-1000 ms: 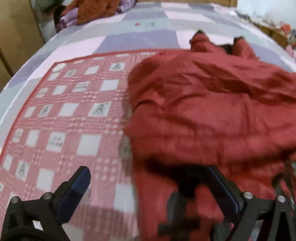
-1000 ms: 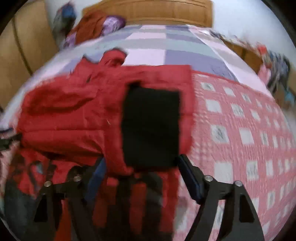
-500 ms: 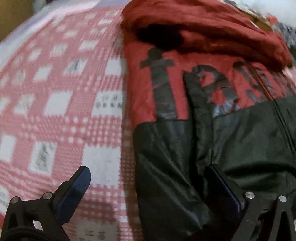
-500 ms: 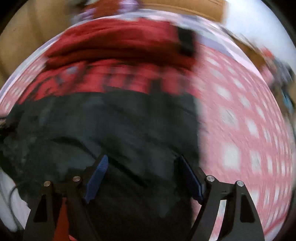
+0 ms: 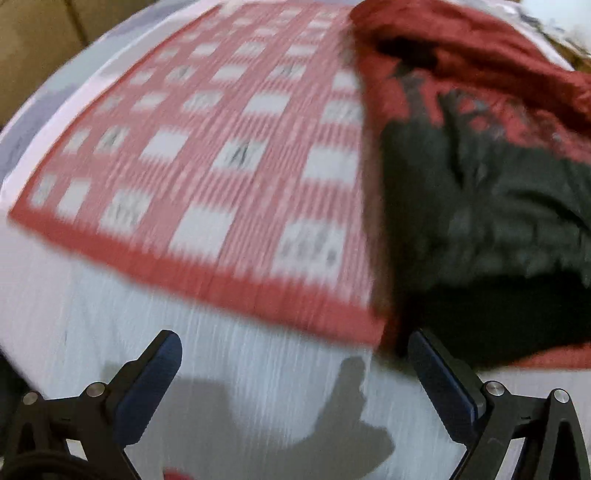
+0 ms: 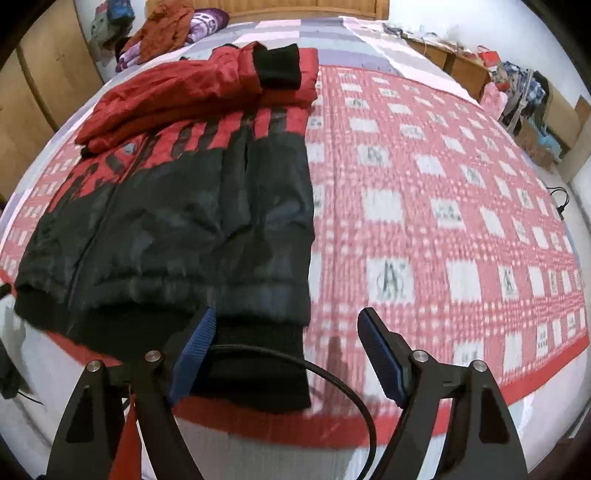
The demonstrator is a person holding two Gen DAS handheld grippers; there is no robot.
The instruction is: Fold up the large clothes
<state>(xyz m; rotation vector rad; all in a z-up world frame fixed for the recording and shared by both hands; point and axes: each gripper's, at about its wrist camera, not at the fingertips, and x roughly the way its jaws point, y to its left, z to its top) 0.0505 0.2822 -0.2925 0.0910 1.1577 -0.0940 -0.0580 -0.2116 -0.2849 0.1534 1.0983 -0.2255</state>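
A red and black padded jacket (image 6: 192, 206) lies flat on the bed, black hem toward me, red sleeves folded across its top with a black cuff (image 6: 277, 66) showing. In the blurred left wrist view the jacket (image 5: 491, 206) fills the right side. My right gripper (image 6: 286, 332) is open and empty, just above the hem's right corner. My left gripper (image 5: 295, 354) is open and empty, over the bed's near edge, left of the hem.
The jacket rests on a red-and-white checked blanket (image 6: 443, 206) over a lilac checked sheet (image 6: 288, 33). Clothes (image 6: 166, 29) are piled at the headboard. Wooden wardrobes (image 6: 40, 85) stand left; boxes and clutter (image 6: 517, 85) stand right. A black cable (image 6: 332, 373) loops near my right gripper.
Both grippers let go of the red sleeves, which now lie folded on the jacket's top, and pulled back toward the hem and the bed's near edge. Both stayed open.
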